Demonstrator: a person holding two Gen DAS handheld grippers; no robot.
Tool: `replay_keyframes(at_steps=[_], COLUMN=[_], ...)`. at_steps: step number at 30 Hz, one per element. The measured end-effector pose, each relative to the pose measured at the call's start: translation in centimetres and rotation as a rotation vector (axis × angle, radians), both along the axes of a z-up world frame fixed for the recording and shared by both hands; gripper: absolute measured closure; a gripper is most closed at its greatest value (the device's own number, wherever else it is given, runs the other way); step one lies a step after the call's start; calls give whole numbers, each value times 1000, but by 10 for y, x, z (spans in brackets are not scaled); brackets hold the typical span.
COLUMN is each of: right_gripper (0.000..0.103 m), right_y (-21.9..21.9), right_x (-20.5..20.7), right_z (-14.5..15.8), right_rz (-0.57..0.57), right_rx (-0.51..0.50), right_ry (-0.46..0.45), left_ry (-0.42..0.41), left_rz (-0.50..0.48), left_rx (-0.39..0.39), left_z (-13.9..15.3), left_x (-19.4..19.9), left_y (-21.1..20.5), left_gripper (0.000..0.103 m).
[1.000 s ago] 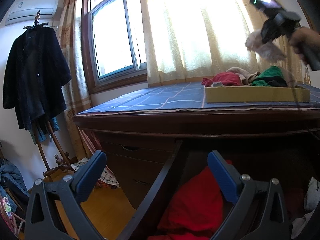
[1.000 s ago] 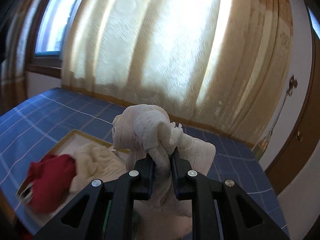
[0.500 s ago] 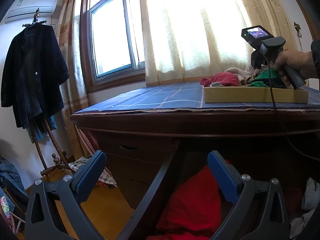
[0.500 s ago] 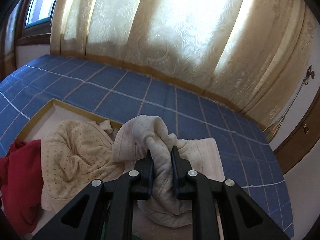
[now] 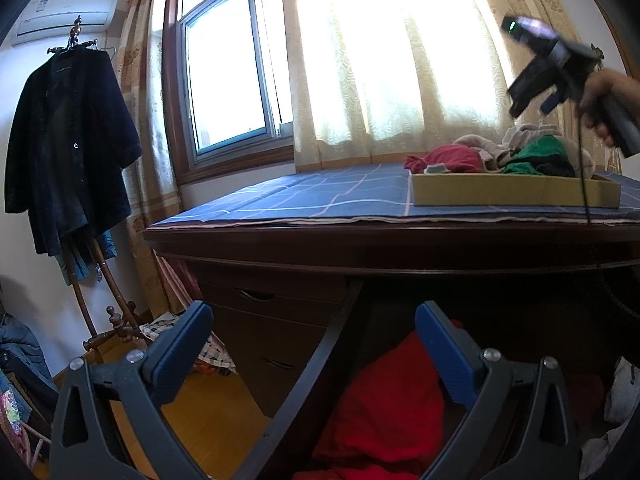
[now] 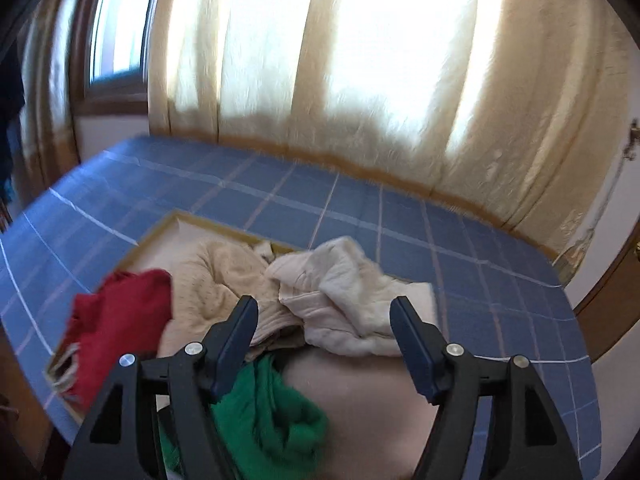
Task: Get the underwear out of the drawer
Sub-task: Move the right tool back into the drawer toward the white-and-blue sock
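cream underwear [image 6: 352, 292] lay crumpled in the cardboard tray [image 6: 160, 232] just ahead of the right tongs [image 6: 324, 328], whose jaws had just been opening and stood apart with nothing between them. a red garment [image 6: 120, 316] sat to their left, a green one [image 6: 272, 412] under them. the tray rested on the blue checked cloth [image 6: 360, 216] of the bench [image 5: 400, 236]. the left tongs [image 5: 312, 344] gaped wide and empty over the open drawer [image 5: 320, 360], red clothing [image 5: 392, 408] below them.
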State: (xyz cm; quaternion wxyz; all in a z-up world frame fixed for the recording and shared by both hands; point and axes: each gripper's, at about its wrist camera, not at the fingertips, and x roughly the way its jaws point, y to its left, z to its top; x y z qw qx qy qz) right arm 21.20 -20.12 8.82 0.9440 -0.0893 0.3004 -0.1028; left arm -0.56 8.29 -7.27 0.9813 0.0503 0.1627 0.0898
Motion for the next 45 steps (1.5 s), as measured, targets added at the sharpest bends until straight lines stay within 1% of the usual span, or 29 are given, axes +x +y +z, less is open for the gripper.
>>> replay_keyframes(at_steps=[1,4,7,9,12,16,19,23,31,37,40,43,45], right_gripper=[33,32,32,32,32,32,32,32,32,32,32,32,32], right_y=[-2,-10,-19,-23,-21,-20,-17,-15,-19,-22,-23,-19,-19], right_x=[-17,-53,-93,-117,-146,-168,-182,-197,-226,-249,-255,-261,-267], right_z=[6,10,0,-11,-31,-49,-58,-74,-107,-128,-138,-148,-154], right_rz=[-5,-22,-49,-50,-44,-41,-34,-28,-62,-85,-88,-91,-93], right_rx=[28,100,156,183,202,238,223,250,289,335,367,349,356], right_ry=[-41,-110,-164,-183,-182,-173,-177,-164,-148,-141,-118,-93,-79], left_ry=[0,-1,-2,-3,-4,-4,-3,-6,-7,-10,-10,-11,-10], left_rz=[2,5,9,10,12,18,20,20,22,24,24,23,25], left_rx=[0,0,1,2,5,13,14,16,17,17,17,16,16], left_z=[0,0,0,0,-1,-1,-1,-1,-1,-1,-1,-1,-1], left_x=[0,0,1,1,1,0,1,1,1,0,0,0,0], left_y=[0,1,0,-1,-1,-2,-3,-4,-3,-1,-1,-1,-1], left_gripper=[0,0,0,0,0,0,0,0,0,0,0,0,0])
